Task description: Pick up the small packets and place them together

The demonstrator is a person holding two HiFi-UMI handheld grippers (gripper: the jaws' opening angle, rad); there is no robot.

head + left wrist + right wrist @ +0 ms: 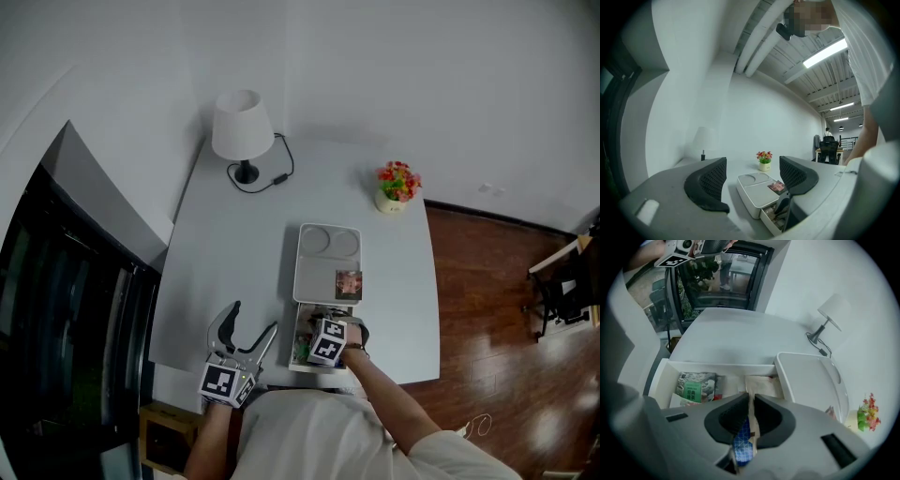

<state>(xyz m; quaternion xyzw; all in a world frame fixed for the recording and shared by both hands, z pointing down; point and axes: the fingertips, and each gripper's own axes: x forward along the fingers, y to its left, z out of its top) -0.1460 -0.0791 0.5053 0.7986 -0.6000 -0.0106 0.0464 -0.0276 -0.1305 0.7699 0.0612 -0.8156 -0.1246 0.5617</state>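
Note:
A white box lies on the table with its drawer pulled out toward me. One small packet lies on the box's lid. In the right gripper view the drawer holds a green packet and other packets. My right gripper points steeply down into the drawer and is shut on a thin tan-and-blue packet. In the head view the right gripper sits over the drawer. My left gripper hovers left of the drawer, open and empty, and its own view shows the left gripper aimed level across the box.
A white lamp with a black cord stands at the table's far left. A small pot of flowers stands at the far right. The table's near edge is right by the drawer. A dark window and wooden floor flank the table.

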